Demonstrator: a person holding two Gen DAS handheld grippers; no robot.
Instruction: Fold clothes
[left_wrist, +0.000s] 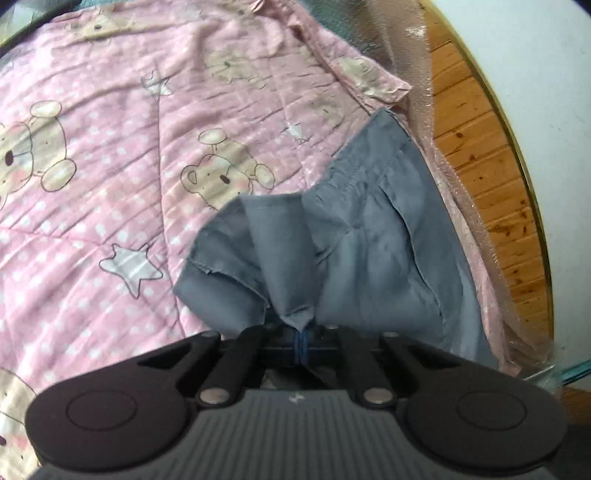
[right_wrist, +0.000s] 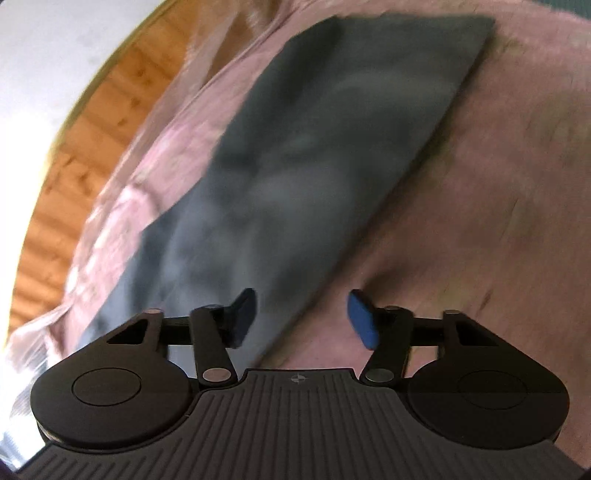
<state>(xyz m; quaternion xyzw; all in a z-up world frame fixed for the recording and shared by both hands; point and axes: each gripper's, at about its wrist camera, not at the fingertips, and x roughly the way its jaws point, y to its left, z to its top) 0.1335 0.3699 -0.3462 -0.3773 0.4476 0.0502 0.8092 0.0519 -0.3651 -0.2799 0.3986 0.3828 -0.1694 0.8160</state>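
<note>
In the left wrist view, a pink quilt (left_wrist: 110, 147) printed with bears, stars and white dots fills the left and middle of the picture. Right of it lies a grey garment (left_wrist: 369, 240) with a gathered band, bunched and creased, resting on the quilt near its right edge. The left tongs (left_wrist: 303, 332) are pressed together on a fold of this grey cloth, which rises in a peak from between the blue pads. Farther right, a shiny clear sheet (left_wrist: 443, 155) runs along the quilt's side, then a wooden floor (left_wrist: 487, 155) and a white wall (left_wrist: 546, 92).

The right wrist view is blurred. From the left come the wall, the floor (right_wrist: 74, 147), then the pink bedding (right_wrist: 498, 184). The grey garment (right_wrist: 314, 166) stretches as a long flat strip across it. The right tongs (right_wrist: 303, 317) stand spread, holding nothing, the left pad over the garment's near end, the right pad over the bedding.
</note>
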